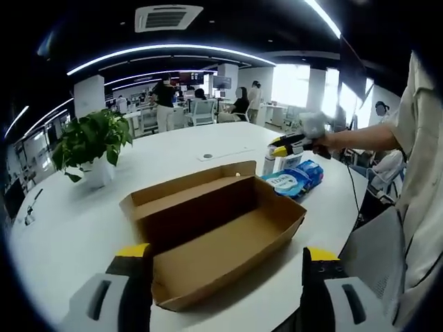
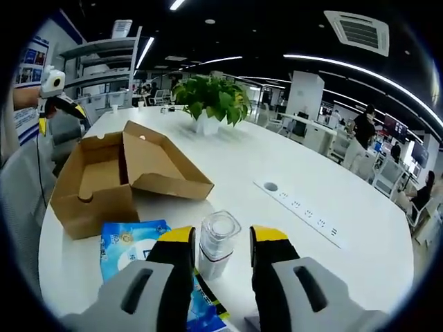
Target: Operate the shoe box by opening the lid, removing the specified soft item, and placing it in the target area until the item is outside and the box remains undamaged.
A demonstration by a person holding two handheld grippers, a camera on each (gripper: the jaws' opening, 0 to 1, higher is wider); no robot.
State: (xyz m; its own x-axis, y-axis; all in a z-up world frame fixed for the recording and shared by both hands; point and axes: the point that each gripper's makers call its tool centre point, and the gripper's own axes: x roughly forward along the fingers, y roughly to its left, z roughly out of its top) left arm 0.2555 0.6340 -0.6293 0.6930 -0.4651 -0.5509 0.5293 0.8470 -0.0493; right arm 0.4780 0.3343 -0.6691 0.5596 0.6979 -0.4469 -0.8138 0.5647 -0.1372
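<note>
Right tongs [image 2: 220, 256] spread around clear bottle [image 2: 217, 243], blue wipes pack [image 2: 131, 247] partly hidden, left tongs [image 1: 225, 266] spread before open shoe box [image 1: 214, 232].

Matt brown cardboard shoe box [image 1: 214, 232], glossy plastic wipes pack [image 1: 296, 178] (blue), smooth white table [image 2: 277, 173].

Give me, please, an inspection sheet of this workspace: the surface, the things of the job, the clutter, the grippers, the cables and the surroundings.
Surface: white round table, with a power strip set into it.
Job's things: cardboard shoe box, lid folded open, inside looks empty; blue soft pack lies on the table beside the box.
Clutter: clear plastic bottle standing next to the pack; potted plant.
Grippers: left gripper open, over the box's near end; right gripper open, its jaws on either side of the bottle, contact not clear.
Cables: black cable hanging near the right gripper.
Surroundings: open office with desks, chairs, people in the background, ceiling lights.
</note>
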